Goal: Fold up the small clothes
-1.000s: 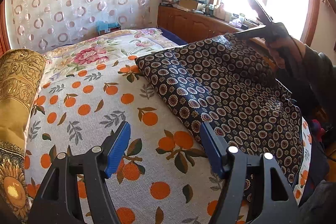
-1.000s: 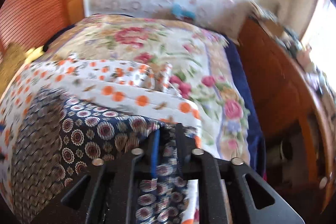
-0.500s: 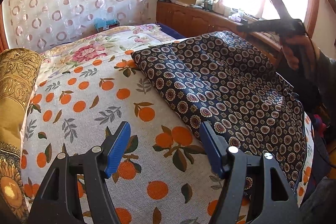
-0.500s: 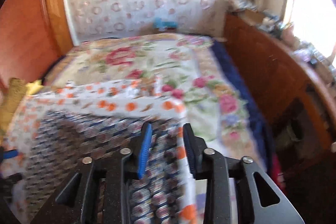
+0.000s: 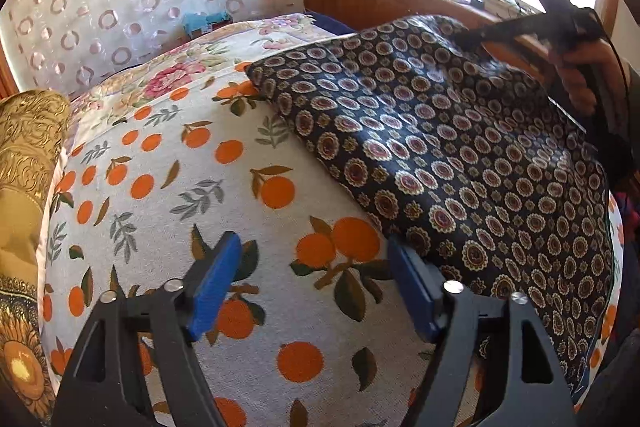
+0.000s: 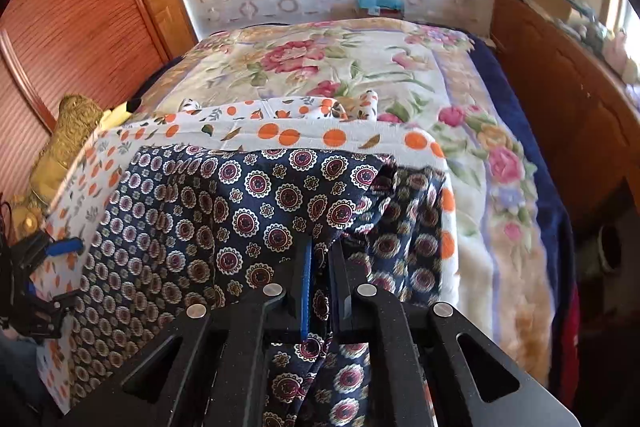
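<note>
**A:** Looking at the left wrist view rn: left gripper (image 5: 314, 285) hangs over the orange-print sheet (image 5: 168, 195), jaws apart and opening, nothing but sheet between the blue pads (image 5: 214, 277). The right pad sits just beside the near-left edge of the dark patterned cloth (image 5: 460, 155), can't tell if it's touching tho.

**B:** And the other one?

**A:** Right gripper (image 6: 322, 267) is clamped tight on a bunched-up corner of that same cloth, fabric pinched between the jaws and sticking out on the near side too. In the left view you can see a hand (image 5: 580, 67) holding it at the cloth's far right edge.

**B:** So where's the cloth overall?

**A:** Spread over the right part of the sheet, on the bed w/ the floral blanket (image 6: 360, 67) farther back. Gold pillow (image 5: 28, 163) on the left, wooden cabinet (image 6: 560, 99) far right.
</note>
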`<action>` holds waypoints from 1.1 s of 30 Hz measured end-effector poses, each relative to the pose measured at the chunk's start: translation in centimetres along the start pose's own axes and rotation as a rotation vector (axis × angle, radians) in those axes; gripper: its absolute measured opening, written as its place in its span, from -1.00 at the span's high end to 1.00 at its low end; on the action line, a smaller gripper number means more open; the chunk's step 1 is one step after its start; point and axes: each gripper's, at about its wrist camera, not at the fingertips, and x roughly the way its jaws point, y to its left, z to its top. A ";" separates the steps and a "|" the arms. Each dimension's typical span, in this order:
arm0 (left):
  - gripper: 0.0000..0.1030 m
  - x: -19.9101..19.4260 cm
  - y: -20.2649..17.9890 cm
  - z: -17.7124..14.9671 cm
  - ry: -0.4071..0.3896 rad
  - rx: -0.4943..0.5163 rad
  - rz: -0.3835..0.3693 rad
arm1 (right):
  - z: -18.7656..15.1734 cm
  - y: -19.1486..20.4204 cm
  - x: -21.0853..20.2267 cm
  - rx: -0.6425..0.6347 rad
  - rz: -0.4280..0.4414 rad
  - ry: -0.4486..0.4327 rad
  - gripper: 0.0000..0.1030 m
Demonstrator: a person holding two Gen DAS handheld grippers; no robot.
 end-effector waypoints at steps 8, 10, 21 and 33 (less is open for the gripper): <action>-0.57 0.0 0.1 0.0 0.006 0.005 -0.006 | 0.9 -0.8 2.1 -0.046 -0.143 -0.011 0.92; -0.60 0.1 0.0 0.1 0.008 0.007 -0.004 | 0.8 -0.5 2.8 -0.028 -0.165 -0.018 0.92; -0.61 0.3 0.0 0.2 0.010 0.005 -0.005 | -4.5 1.1 -3.5 0.020 -0.124 -0.107 0.04; -0.61 -2.6 -1.1 -1.3 -0.019 -0.063 -0.073 | -16.6 3.8 -7.3 -0.029 -0.113 -0.079 0.03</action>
